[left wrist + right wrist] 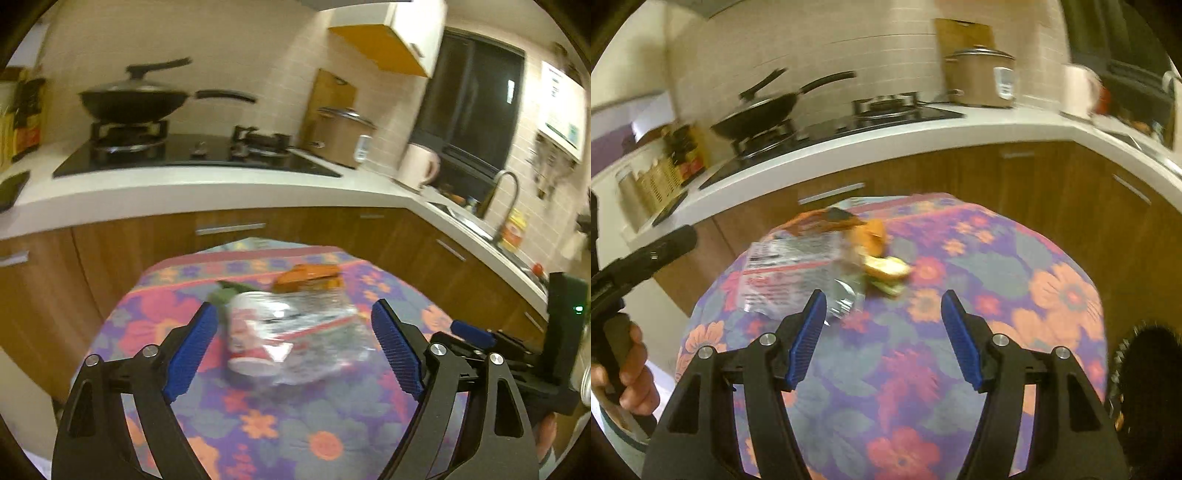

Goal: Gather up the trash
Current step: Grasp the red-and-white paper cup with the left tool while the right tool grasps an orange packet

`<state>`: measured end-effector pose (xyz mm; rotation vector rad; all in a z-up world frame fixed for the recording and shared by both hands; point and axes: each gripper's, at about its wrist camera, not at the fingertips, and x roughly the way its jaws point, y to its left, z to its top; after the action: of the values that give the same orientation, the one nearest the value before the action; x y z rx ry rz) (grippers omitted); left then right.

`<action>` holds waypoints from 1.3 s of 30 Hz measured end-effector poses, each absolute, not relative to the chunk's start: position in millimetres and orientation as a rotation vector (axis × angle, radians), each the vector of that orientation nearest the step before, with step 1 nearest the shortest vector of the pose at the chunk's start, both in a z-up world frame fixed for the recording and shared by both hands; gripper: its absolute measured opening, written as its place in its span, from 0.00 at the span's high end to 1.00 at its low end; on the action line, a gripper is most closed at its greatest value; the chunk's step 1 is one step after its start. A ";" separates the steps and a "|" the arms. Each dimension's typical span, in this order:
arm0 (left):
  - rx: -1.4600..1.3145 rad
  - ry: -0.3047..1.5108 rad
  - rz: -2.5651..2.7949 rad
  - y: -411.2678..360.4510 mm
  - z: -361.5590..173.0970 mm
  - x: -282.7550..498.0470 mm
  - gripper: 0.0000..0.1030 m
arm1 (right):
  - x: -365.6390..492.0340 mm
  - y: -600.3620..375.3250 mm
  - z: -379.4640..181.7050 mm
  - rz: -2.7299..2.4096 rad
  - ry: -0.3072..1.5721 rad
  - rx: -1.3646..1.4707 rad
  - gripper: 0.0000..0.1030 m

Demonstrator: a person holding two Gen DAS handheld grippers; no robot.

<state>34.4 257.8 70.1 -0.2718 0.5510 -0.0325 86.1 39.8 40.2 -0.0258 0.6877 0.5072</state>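
Two grippers hang over a small table [1052, 258] draped in a soft cloth printed with orange, pink and purple flowers. The left gripper [291, 325] has its ribbed blue pads [192, 350] spread wide with nothing pinched; the heap of trash lies on the cloth ahead of them, framed between the two fingertips. That heap is a crumpled, glossy clear plastic bag [306, 332] with red and white print, an orange wrapper [308, 277] just beyond it, and something green [225, 295] near the left fingertip, too blurred to name. The right gripper [882, 314] also stands with its pads [809, 339] apart and empty; in its view the plastic bag [790, 273] sits beyond the left fingertip, and a rounded yellowish scrap [886, 267] on a green one lies ahead between the fingers. Behind the table runs a smooth white counter [184, 192] over brown wooden cabinets.
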 end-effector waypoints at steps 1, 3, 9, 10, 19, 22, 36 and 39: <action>-0.276 0.570 -0.030 264.8 65.7 40.3 0.17 | 88.5 47.7 42.3 0.518 0.680 -0.037 0.41; -0.274 0.601 -0.042 272.3 57.2 52.7 0.17 | 96.9 58.6 47.0 0.545 0.671 -0.054 0.41; -0.305 0.693 -0.095 281.4 26.5 83.4 0.20 | 133.9 92.9 55.5 0.641 0.676 -0.076 0.41; -0.311 0.694 -0.100 282.5 23.7 86.4 0.25 | 138.7 98.5 55.5 0.656 0.678 -0.083 0.41; -0.303 0.762 -0.189 266.2 12.6 97.1 0.88 | 187.2 148.5 48.9 0.720 0.725 -0.147 0.28; -0.316 0.778 -0.224 262.8 9.7 92.4 1.00 | 197.6 159.3 40.9 0.692 0.754 -0.175 0.27; -0.334 0.736 -0.140 279.0 16.2 62.0 0.42 | 210.2 154.2 -3.7 0.664 0.948 -0.108 0.44; -0.365 0.728 -0.120 293.8 21.1 72.4 0.40 | 208.0 150.7 -9.5 0.670 0.967 -0.096 0.55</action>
<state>72.4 293.8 21.1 -0.3653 0.7282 -0.1202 208.0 150.7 -9.5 -0.0956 0.9672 0.6701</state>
